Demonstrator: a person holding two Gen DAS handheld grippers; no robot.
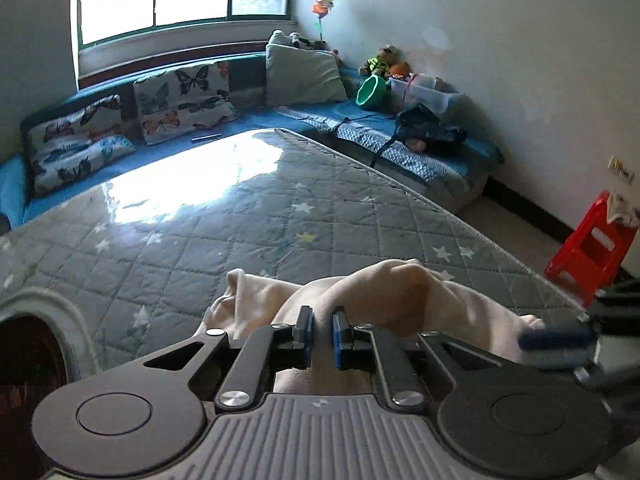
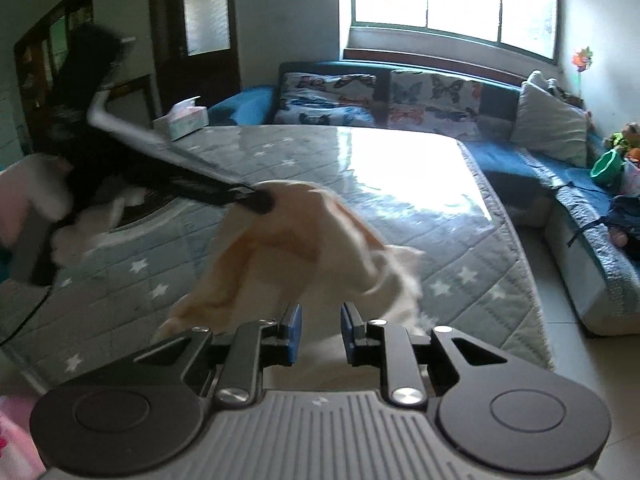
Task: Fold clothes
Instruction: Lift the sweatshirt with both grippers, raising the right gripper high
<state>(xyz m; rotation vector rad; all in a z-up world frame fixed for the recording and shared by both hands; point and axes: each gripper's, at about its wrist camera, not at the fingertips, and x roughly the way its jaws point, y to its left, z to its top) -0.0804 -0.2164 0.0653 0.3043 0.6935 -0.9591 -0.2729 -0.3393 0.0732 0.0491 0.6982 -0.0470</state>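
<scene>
A cream garment (image 1: 384, 300) hangs bunched above the grey quilted mattress (image 1: 240, 224). My left gripper (image 1: 322, 322) is shut on a fold of it; in the right wrist view the left gripper (image 2: 256, 200) pinches the garment (image 2: 296, 240) at its top and holds it up. My right gripper (image 2: 318, 320) is open, its blue pads apart, just below the hanging cloth and not holding it. It also shows blurred at the right edge of the left wrist view (image 1: 560, 344).
A round laundry basket (image 2: 160, 216) with white clothes sits on the mattress at left. A tissue box (image 2: 182, 120), butterfly cushions (image 1: 180, 100), a blue sofa with toys and a green bowl (image 1: 372, 92), and a red stool (image 1: 588, 248) surround the bed.
</scene>
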